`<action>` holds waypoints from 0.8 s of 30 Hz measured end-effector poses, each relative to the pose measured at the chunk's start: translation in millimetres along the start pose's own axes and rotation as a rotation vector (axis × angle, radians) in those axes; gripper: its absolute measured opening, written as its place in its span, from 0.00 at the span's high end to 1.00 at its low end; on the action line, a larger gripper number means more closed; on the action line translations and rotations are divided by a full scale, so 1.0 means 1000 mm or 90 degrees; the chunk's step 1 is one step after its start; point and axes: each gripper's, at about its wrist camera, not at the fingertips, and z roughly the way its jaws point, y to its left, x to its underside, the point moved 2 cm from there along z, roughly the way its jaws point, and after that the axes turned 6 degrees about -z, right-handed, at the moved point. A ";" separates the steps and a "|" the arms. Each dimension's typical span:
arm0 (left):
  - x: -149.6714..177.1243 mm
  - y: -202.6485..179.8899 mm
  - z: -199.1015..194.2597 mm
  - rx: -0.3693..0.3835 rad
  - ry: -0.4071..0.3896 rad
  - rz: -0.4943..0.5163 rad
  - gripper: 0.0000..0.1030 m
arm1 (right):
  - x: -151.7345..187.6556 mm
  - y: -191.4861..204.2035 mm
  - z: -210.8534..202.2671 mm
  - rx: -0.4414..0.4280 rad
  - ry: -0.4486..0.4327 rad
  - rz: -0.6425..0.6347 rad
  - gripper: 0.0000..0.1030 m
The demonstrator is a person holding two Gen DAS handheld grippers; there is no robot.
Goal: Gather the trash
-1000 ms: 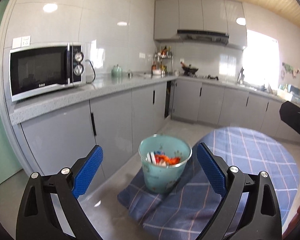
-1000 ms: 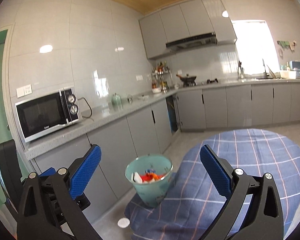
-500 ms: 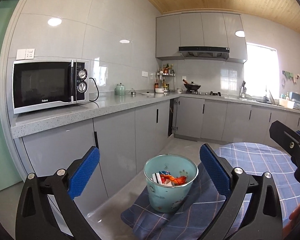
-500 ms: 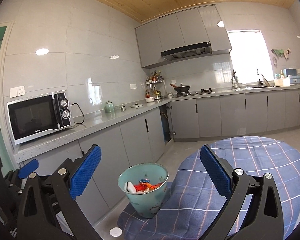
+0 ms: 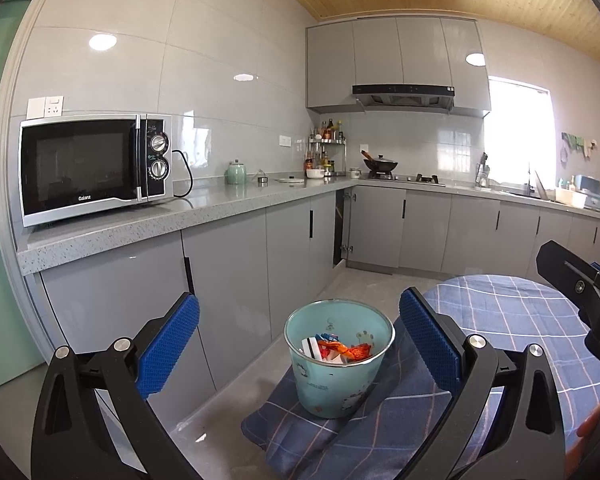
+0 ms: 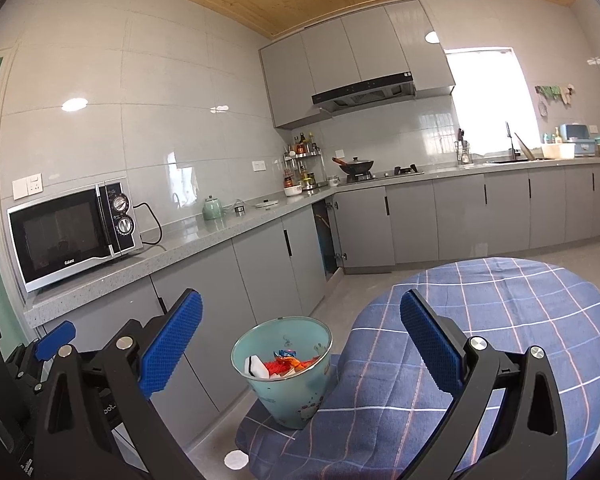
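item: teal bin (image 5: 339,360), on floor, base on draped hem of blue checked tablecloth (image 5: 512,320), just beside round table. contents: orange and white wrappers (image 5: 340,350), well below rim. left gripper (image 5: 300,344): jaws wide, nothing held. right gripper (image 6: 300,346): jaws wide, nothing held. both raised above bin. outstanding: small white scrap (image 6: 236,460) on floor near hem, possibly trash. judgement: collection mostly done; tabletop shows no litter.
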 end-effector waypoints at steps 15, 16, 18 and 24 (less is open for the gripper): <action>0.001 0.003 0.004 -0.018 0.000 0.000 0.04 | 0.003 0.000 0.001 -0.003 0.006 0.001 0.05; 0.001 0.002 0.004 -0.019 0.000 0.001 0.04 | 0.002 0.000 0.002 -0.004 0.007 0.001 0.05; 0.002 0.002 0.004 -0.019 0.000 0.001 0.04 | 0.003 0.001 0.001 -0.004 0.007 0.001 0.05; 0.002 0.003 0.003 -0.019 0.000 -0.004 0.04 | 0.004 0.002 0.001 -0.005 0.007 -0.001 0.05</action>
